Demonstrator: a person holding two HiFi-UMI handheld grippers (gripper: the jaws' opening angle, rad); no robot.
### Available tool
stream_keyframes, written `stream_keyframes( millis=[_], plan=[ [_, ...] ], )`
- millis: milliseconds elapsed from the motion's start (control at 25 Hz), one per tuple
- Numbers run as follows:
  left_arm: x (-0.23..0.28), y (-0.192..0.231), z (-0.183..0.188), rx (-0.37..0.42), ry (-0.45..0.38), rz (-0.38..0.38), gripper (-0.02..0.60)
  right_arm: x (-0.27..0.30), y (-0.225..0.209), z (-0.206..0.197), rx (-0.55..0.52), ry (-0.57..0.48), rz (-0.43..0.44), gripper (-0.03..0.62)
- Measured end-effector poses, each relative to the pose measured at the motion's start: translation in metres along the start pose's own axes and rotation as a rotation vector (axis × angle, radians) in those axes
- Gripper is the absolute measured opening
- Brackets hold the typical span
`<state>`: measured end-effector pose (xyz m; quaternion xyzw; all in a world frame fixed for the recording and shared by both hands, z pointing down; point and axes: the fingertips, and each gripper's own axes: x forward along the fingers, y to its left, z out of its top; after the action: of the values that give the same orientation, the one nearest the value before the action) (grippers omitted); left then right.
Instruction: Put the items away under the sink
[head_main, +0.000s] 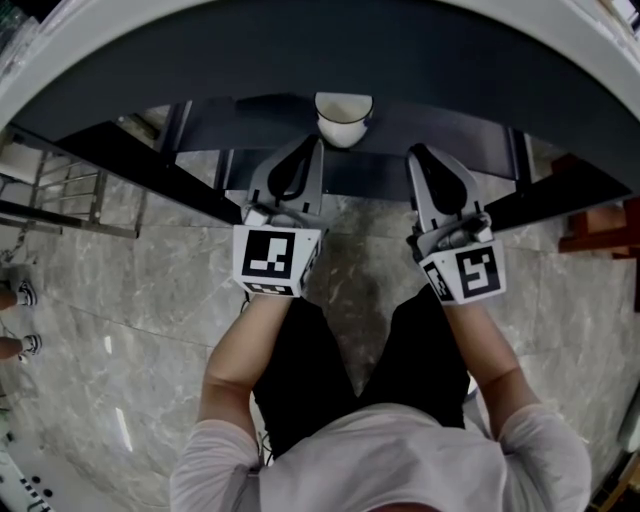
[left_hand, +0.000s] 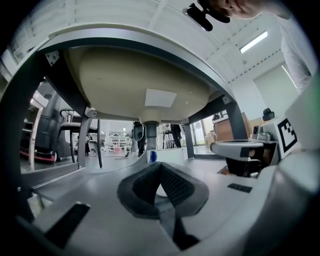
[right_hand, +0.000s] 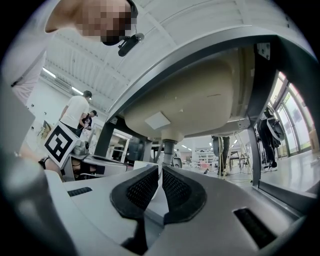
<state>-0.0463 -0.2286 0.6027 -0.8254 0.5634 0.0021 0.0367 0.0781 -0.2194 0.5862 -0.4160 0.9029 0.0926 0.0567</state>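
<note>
Now the left gripper (head_main: 318, 147) has its jaws together, just beside the white cup (head_main: 343, 120).

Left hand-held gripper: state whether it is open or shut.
Shut: the left hand-held gripper shows its two pad tips touching in the left gripper view.

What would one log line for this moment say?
place: under sink | left gripper: shut, tip beside white cup | right gripper: jaws nearly together, thin white strip between, grip unclear
</note>
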Motion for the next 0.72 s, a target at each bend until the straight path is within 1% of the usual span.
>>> stream_keyframes(
  millis=[160, 320, 400, 520, 560, 640, 720],
  plan=[
    [-0.004, -0.001, 0.002, -0.008, 0.003, -0.013, 0.003, -0.001, 0.004, -0.001, 0.008, 0.013, 0.006, 0.048],
    [-0.006, -0.006, 0.015, -0.013, -0.023, -0.035, 0.003, 0.004, 0.009, 0.002, 0.028, 0.056, 0.023, 0.048],
    [-0.013, -0.007, 0.019, -0.037, -0.010, -0.037, 0.003, -0.001, 0.023, 0.010, 0.034, 0.091, 0.052, 0.048],
    [-0.030, -0.012, 0.023, -0.052, 0.031, -0.041, 0.003, -0.012, 0.044, 0.020, 0.059, 0.168, 0.098, 0.048],
    [-0.036, -0.018, 0.024, -0.058, 0.046, -0.064, 0.003, -0.016, 0.050, 0.024, 0.065, 0.194, 0.106, 0.048],
    [-0.045, -0.033, 0.029, -0.084, 0.068, -0.133, 0.003, -0.022, 0.060, 0.036, 0.052, 0.240, 0.117, 0.048],
    [-0.052, -0.043, 0.046, -0.122, 0.070, -0.175, 0.003, -0.026, 0.070, 0.055, 0.039, 0.271, 0.125, 0.048]
  ],
)
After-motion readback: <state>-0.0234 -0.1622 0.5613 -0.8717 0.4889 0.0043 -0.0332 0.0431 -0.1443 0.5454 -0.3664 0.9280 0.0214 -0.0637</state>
